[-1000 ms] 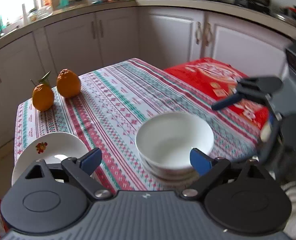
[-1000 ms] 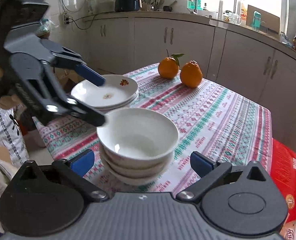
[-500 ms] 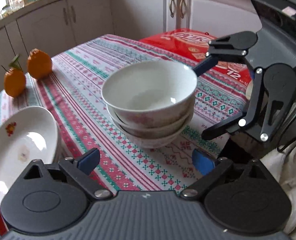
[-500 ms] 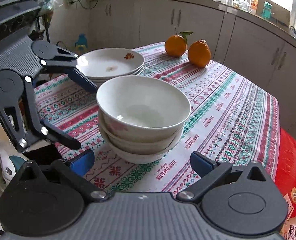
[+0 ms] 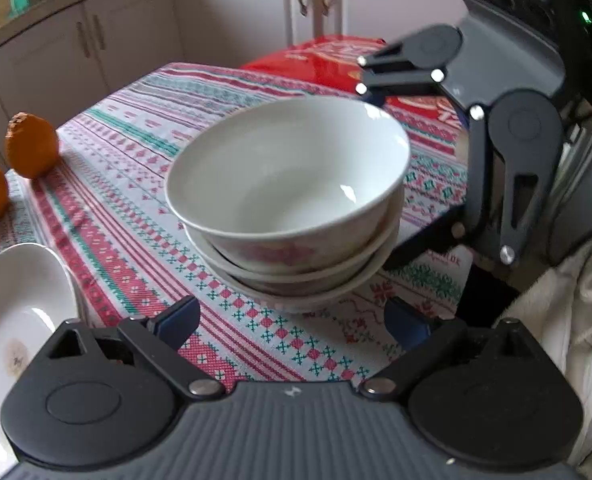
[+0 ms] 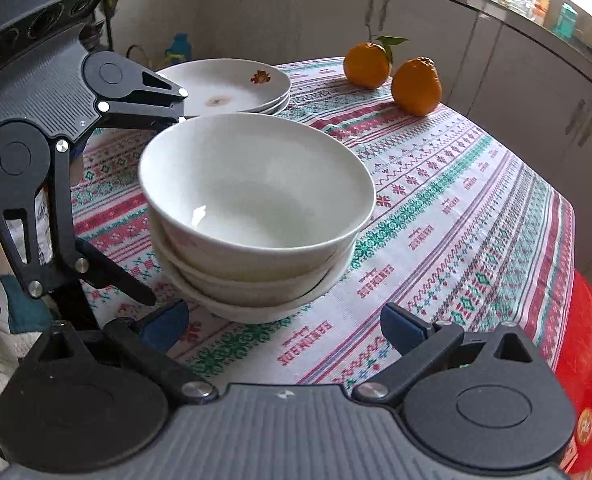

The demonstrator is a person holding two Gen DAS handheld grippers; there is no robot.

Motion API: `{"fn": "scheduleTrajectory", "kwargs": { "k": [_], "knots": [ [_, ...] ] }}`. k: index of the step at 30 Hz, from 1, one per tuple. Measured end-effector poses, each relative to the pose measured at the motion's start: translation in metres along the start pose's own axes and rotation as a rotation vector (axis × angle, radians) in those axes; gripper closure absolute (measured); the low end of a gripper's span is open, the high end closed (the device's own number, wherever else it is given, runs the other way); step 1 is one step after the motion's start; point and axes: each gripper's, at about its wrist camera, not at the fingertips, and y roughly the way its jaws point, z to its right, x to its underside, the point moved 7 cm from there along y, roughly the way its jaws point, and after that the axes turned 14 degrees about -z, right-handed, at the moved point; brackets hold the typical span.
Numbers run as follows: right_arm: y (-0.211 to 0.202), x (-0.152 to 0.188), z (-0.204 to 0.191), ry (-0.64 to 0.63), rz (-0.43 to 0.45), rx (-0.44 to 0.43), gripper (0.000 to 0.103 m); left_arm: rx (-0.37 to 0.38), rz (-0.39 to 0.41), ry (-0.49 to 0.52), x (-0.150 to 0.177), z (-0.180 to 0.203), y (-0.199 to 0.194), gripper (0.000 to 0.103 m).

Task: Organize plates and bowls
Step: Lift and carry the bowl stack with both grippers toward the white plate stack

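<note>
Honestly, a few risks stood out from where you were.
Tip risk: bowl stack sat near the bench edge on the tablecloth; a one-sided push from either gripper could have slid or toppled it.
Nesting: top bowl looked slightly off-centre in the two under it, so an uneven squeeze could have rocked it loose.
Cloth: a dragged base could have bunched the fabric and pulled the oranges along.
Left gripper: you held it spread wide, gripping nothing, blue pads just short of the stack's base.
Right gripper: same, spread wide and empty, pads close to the lowest bowl; contact couldn't be confirmed.
Flanking: you had one gripper on each side of the stack, each visible in the other's camera.
Plates: plate stack sat beyond the bowls, apart from them.
</note>
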Motion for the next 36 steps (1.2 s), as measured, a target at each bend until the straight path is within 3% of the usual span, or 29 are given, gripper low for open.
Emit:
{"fn": "scheduleTrajectory", "kwargs": {
  "k": [8,12,18,25,30,36],
  "knots": [
    [0.009,-0.008,-0.003,-0.076,-0.010,-0.044,0.000,0.030,-0.030,0.063,-0.005,-0.010,0.005,0.009],
    [0.011,-0.013,-0.005,-0.106,-0.010,-0.079,0.001,0.054,-0.033,0.105,-0.010,-0.009,0.005,0.018],
    [0.011,-0.017,-0.007,-0.159,-0.028,-0.107,0.006,0.074,-0.031,0.128,-0.010,-0.010,0.001,0.018],
    [0.015,-0.018,-0.008,-0.188,-0.053,-0.150,0.015,0.114,-0.033,0.151,-0.013,-0.014,0.000,0.021],
    [0.014,-0.019,-0.008,-0.192,-0.063,-0.159,0.016,0.131,-0.036,0.189,-0.014,-0.012,-0.002,0.027],
    [0.014,-0.021,-0.005,-0.187,-0.072,-0.183,0.016,0.152,-0.043,0.198,-0.015,-0.014,-0.004,0.028]
  ]
}}
